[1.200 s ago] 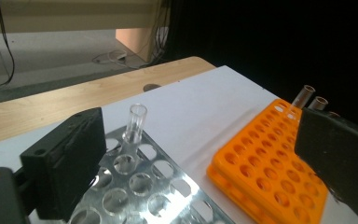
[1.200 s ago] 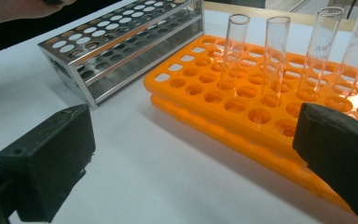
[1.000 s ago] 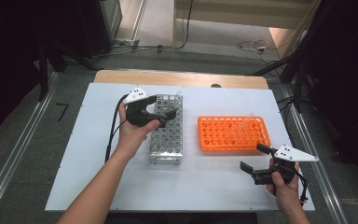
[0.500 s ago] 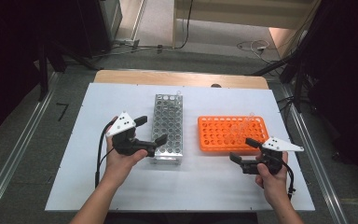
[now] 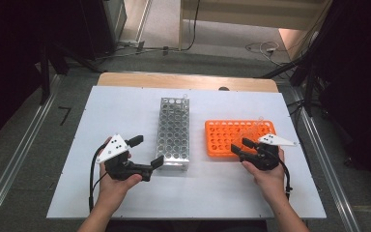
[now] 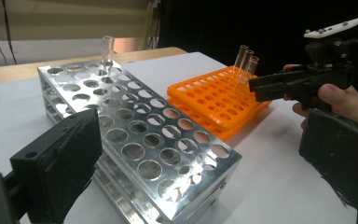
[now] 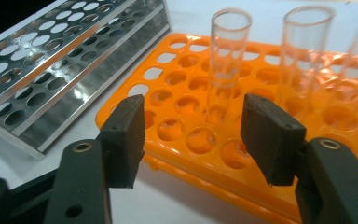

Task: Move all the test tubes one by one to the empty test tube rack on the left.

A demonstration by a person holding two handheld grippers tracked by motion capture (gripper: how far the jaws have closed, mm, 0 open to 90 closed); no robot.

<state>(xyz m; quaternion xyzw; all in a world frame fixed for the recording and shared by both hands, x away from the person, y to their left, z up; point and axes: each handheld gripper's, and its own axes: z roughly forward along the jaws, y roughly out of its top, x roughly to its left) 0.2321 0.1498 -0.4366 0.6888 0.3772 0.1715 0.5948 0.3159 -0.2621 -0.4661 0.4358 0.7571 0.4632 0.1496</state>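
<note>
Approach of the right gripper [image 7: 193, 140] to the nearest clear glass test tube [image 7: 226, 60], which stands upright in the orange plastic tube rack [image 5: 222, 140] at centre right of the high view. One second earlier this gripper hung at the lower right, off the rack's near corner; it now sits at the rack's near edge. Its jaws have just been closing and stand about half open, the tube beyond the pads and in line with the gap, not yet touched; nothing is held. Two more tubes rise to the right of the first in the right gripper view.

The left gripper [image 5: 145, 153], earlier over the middle of the perforated silver metal rack [image 5: 174, 128], has drawn back to the lower left of that rack's near end; its jaws gape wide and empty. One lone tube [image 6: 107, 49] stands at the metal rack's far end.

By this reading a pick from the orange rack is under way, the metal rack the likely destination.

The white tabletop [image 5: 125, 106] lies bare between the racks and along its near edge; the neighbouring tubes crowd the right pad's side.
</note>
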